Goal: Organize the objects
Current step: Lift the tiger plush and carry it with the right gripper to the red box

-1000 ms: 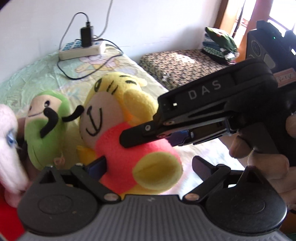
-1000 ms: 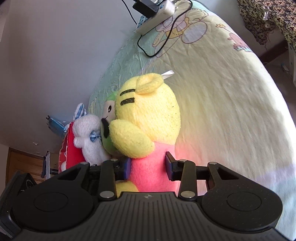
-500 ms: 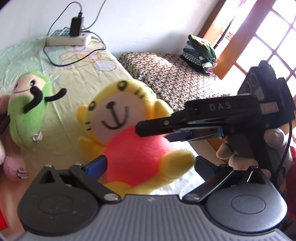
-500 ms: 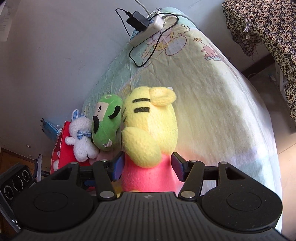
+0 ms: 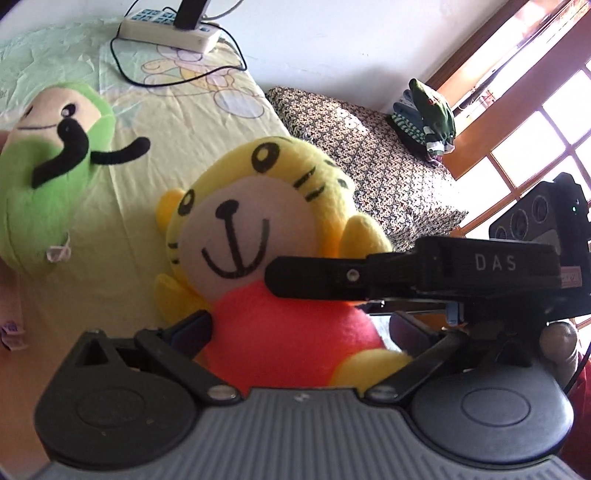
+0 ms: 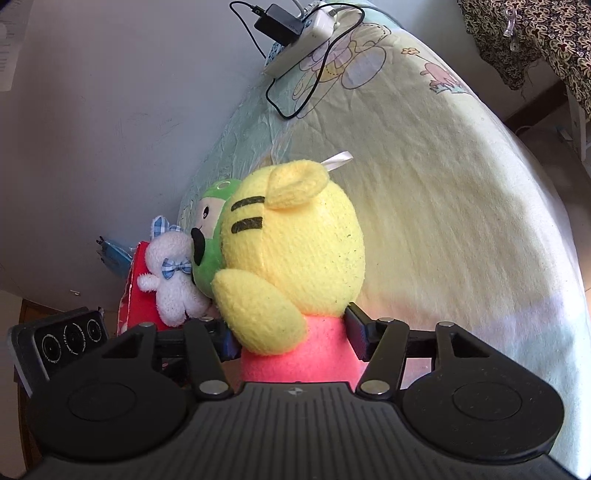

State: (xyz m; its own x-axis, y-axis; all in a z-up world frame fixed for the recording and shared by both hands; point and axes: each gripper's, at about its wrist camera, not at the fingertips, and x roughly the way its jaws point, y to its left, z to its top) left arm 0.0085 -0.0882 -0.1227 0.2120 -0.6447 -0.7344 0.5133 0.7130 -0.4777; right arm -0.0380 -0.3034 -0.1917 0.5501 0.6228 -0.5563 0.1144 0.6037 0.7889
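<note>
The yellow tiger toy (image 5: 258,236) has come away from the green toy (image 5: 51,166) and is sitting up on the bed (image 6: 461,221). The left hand-held gripper (image 5: 299,328) is opening wide around its pink belly, while the right hand-held gripper (image 6: 291,332) is closing on its sides, pads touching. So the right one is taking over the toy, I think, and no box or basket is showing.

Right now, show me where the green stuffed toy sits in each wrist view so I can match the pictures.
Left wrist view: green stuffed toy at the left edge, facing the camera.
Right wrist view: green stuffed toy left of centre, mostly hidden behind the yellow tiger toy.
Shared landmark: the white power strip on the bed.
</note>
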